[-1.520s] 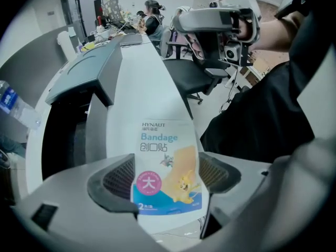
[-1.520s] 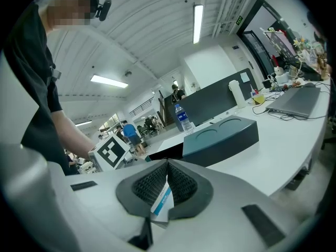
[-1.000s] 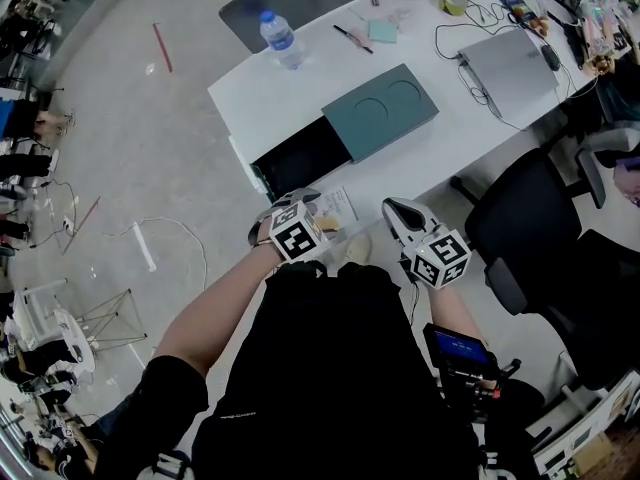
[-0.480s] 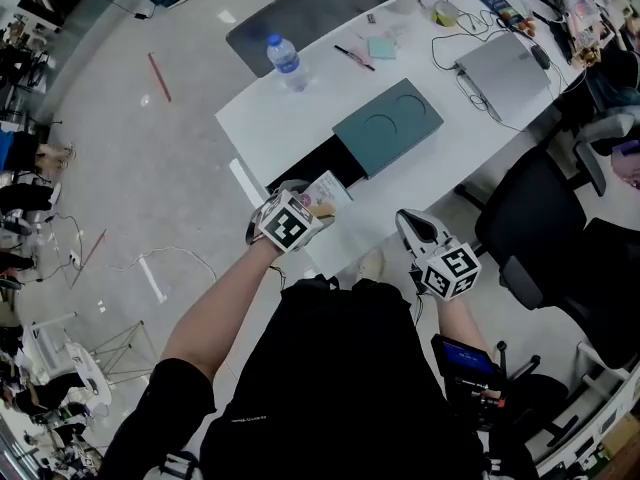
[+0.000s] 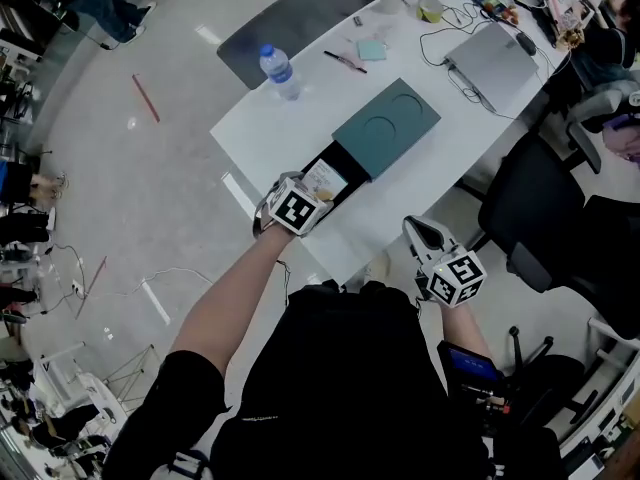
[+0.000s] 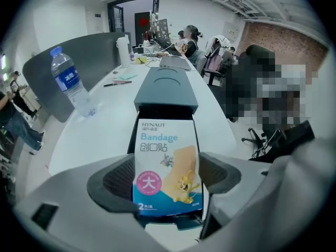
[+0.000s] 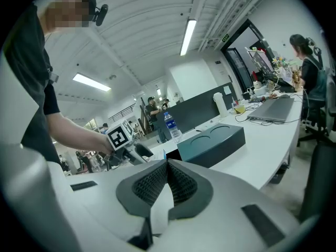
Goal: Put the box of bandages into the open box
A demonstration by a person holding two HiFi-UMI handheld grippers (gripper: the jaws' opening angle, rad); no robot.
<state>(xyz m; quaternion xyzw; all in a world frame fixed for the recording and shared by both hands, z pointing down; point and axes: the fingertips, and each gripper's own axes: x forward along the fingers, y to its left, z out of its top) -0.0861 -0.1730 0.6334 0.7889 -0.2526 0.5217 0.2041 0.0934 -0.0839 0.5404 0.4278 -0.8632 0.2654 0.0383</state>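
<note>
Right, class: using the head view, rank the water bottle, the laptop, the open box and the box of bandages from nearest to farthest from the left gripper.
1. Box of bandages, between the left gripper's jaws.
2. Open box, just ahead.
3. Water bottle, ahead to the left.
4. Laptop, far right.

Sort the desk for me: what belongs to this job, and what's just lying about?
Job: bandage box, gripped in the left tongs; open box, right in front of it.
Lying about: water bottle, pen, laptop, office chair; right tongs shut, empty.
</note>
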